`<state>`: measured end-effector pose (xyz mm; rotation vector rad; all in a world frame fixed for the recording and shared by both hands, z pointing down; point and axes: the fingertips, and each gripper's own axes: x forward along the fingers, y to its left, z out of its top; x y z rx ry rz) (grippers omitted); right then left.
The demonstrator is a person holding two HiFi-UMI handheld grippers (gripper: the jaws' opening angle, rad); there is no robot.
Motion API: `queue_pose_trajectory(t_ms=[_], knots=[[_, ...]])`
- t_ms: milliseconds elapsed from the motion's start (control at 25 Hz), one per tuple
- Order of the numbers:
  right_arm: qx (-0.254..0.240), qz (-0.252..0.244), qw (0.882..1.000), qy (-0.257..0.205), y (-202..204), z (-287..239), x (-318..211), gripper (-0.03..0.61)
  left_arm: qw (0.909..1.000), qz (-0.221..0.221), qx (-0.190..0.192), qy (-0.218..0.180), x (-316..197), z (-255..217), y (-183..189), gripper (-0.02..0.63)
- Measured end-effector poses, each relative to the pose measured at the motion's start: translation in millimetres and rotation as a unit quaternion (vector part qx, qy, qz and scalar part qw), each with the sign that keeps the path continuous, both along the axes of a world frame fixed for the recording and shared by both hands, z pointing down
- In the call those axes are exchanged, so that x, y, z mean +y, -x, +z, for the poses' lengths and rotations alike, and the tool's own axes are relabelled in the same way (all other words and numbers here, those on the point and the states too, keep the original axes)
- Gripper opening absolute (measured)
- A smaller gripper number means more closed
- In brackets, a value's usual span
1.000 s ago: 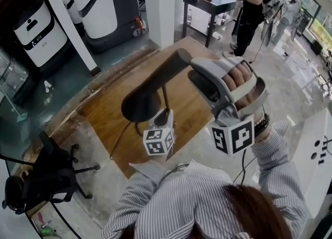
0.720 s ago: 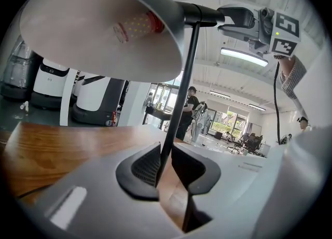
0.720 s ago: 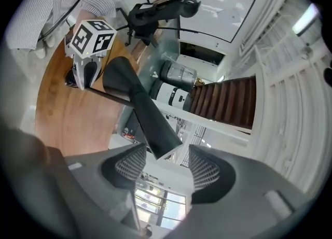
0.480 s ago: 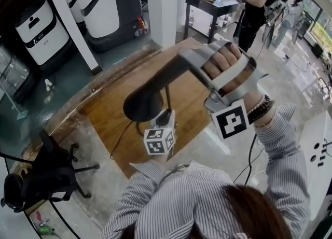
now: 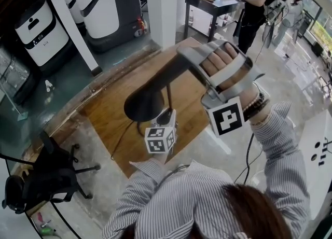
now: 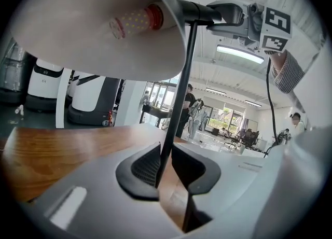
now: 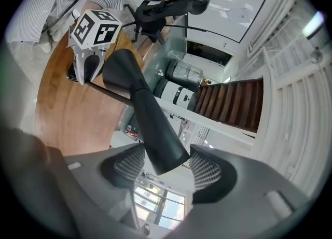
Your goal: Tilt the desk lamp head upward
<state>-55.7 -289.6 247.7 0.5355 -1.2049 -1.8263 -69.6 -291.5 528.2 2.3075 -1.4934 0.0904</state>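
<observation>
Right, the desk lamp [image 5: 141,106] stands on the wooden desk [image 5: 188,106] just below me. Its dark, cone-shaped lamp head [image 7: 139,103] droops so that the shade faces the desktop. My left gripper [image 6: 165,161] is pinched on the thin stem [image 6: 180,95], with both pads against it. My right gripper [image 7: 166,169] has just been opening its jaws and they stand wide. The narrow tail of the lamp head sits between the pads but isn't squeezed, and I can see a gap on one side.

I reckon the lamp is light and a bit top-heavy on that slim stem. The brace on the stem matters, or the base may tip or skate when I lever the head. The head looks like smooth, rigid painted metal with a taper, so the pads could slide toward the thin end. I'd grip squarely across the tail, close to the pivot, and expect a stiff friction joint. The bulb [image 6: 136,19] inside the shade is the fragile part, so I'd keep clear of it.
</observation>
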Motion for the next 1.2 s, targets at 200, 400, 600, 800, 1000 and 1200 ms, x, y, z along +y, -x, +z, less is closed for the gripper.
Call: queue_pose_trajectory(t_ms=[200, 400, 600, 800, 1000, 1200], knots=[[-0.057, -0.003, 0.998, 0.01, -4, -2, 1, 0.259, 1.0, -0.003, -0.006, 0.001, -1, -1, -1, 0.067], [-0.115, 0.004, 0.993, 0.031, -11, 5, 3, 0.258, 1.0, -0.001, -0.008, 0.0, 1, 0, 0, 0.067], [-0.187, 0.005, 0.98, 0.072, -16, 11, 6, 0.258, 0.9999, 0.008, -0.009, 0.005, 1, -1, -2, 0.067], [-0.231, 0.001, 0.968, 0.1, -19, 13, 10, 0.258, 0.9999, 0.014, -0.006, 0.006, 1, -1, -2, 0.069], [-0.257, 0.003, 0.959, 0.12, -22, 17, 11, 0.258, 0.9998, 0.017, -0.001, 0.009, 1, 0, -1, 0.072], [-0.281, 0.006, 0.95, 0.14, -24, 22, 14, 0.256, 0.9998, 0.02, 0.001, 0.008, 3, 0, -1, 0.072]])
